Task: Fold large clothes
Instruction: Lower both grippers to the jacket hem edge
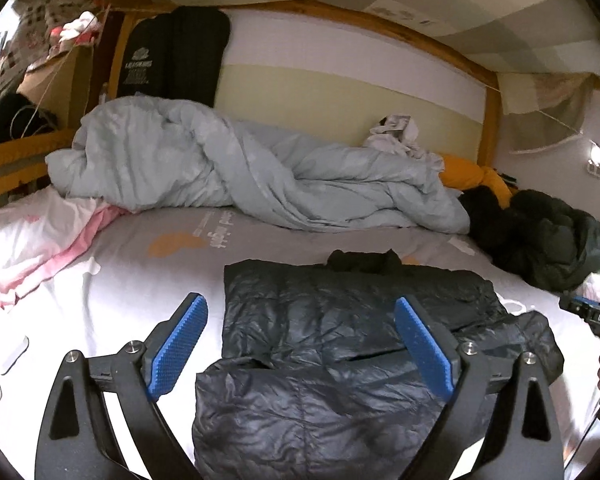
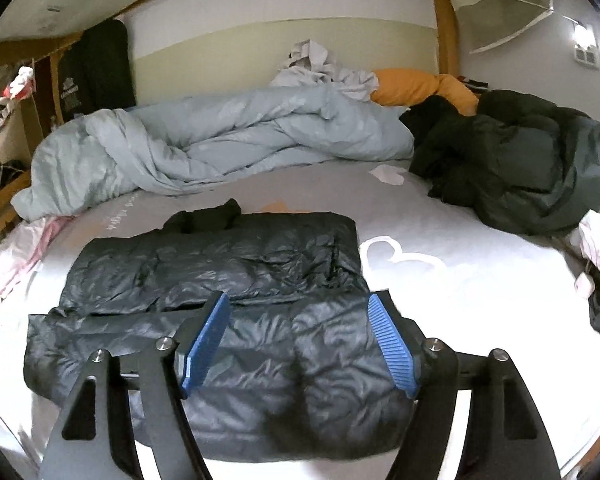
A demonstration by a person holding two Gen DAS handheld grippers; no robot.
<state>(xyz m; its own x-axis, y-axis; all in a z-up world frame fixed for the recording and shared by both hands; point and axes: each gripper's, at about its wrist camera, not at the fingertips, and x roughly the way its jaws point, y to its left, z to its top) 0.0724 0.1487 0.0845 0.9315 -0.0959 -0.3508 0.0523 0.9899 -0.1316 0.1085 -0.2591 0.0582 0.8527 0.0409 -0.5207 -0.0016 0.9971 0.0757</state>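
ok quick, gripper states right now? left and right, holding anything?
Left gripper: open, holding nothing, above the dark puffer jacket.
Right gripper: open, holding nothing, also over the jacket.

Dim, bluish indoor light; a wall lamp (image 2: 584,38) flares at right. The bedsheet (image 2: 480,280) glares white. Fisheye distortion bends the edges, corners vignetted black, details soft and noisy.

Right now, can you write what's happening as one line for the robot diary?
step: folding | black puffer jacket: partly folded on bed | left gripper: open, above jacket | right gripper: open, above jacket
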